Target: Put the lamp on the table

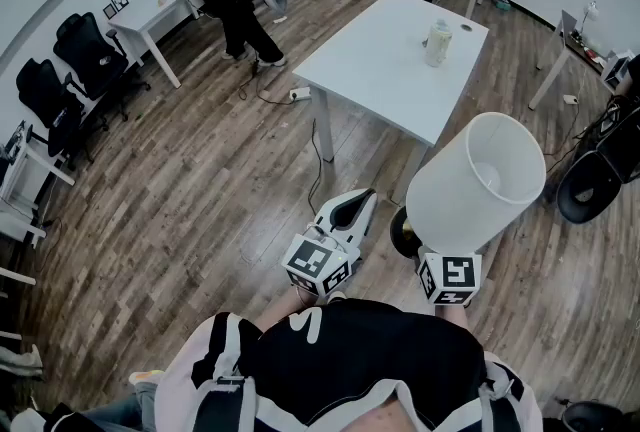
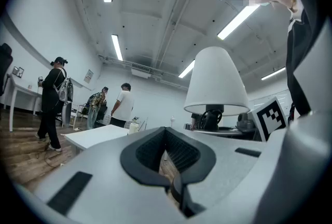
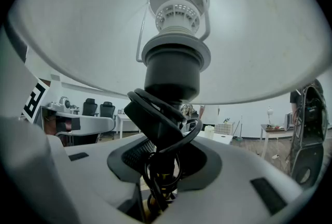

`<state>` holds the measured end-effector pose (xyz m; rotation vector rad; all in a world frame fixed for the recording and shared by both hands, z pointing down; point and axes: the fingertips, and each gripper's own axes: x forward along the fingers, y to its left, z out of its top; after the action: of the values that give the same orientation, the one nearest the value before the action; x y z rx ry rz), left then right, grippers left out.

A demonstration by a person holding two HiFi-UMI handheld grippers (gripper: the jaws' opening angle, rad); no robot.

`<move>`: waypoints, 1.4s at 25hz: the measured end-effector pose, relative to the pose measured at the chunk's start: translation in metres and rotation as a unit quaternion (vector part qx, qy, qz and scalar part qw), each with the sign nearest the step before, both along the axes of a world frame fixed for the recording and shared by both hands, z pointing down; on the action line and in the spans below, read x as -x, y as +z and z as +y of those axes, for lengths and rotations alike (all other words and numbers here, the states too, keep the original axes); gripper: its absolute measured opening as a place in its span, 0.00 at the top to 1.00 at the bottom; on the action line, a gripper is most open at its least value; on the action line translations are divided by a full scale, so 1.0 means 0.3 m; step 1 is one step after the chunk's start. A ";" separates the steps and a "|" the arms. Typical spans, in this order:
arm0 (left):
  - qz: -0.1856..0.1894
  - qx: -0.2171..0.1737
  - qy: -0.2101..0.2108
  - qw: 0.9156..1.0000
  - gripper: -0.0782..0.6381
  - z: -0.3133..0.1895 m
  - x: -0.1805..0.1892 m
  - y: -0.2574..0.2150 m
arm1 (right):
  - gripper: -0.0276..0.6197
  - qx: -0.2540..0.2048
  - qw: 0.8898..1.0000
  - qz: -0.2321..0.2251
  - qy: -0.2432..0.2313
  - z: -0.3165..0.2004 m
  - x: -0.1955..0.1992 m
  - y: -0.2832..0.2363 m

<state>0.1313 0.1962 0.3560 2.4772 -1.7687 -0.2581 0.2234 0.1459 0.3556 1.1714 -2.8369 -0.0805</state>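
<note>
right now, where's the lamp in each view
Head view: lamp lower right, shade tilted toward the camera.
Left gripper view: lamp right of centre, upright.
Right gripper view: lamp fills the upper frame, seen from below.
Shared landmark: white table.

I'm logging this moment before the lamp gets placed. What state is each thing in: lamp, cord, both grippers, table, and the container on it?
lamp: held off the floor, shade tilted, unlit.
cord: wound round the lamp's stem.
right gripper: jaws shut on the lamp's stem.
left gripper: jaws shut, empty.
table: not yet bearing the lamp.
container: upright on the table.
</note>
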 end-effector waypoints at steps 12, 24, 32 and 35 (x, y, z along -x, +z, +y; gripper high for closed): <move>0.003 0.002 -0.002 1.000 0.89 0.030 0.029 0.001 | 0.74 -0.001 1.000 0.004 -0.006 0.040 0.041 -0.004; -0.001 0.004 -0.005 1.000 0.89 0.029 0.095 0.017 | 0.74 -0.004 1.000 0.000 0.011 0.019 0.078 -0.004; -0.009 0.000 -0.004 1.000 0.89 0.003 0.161 0.029 | 0.74 -0.005 1.000 -0.009 0.021 -0.010 0.129 0.013; -0.007 0.003 -0.004 1.000 0.89 -0.005 0.188 0.035 | 0.74 -0.004 1.000 -0.009 0.026 -0.015 0.150 0.016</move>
<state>0.0748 0.1946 0.3664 2.4746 -1.7815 -0.2359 0.1784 0.1415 0.3605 1.2529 -2.8214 -0.0783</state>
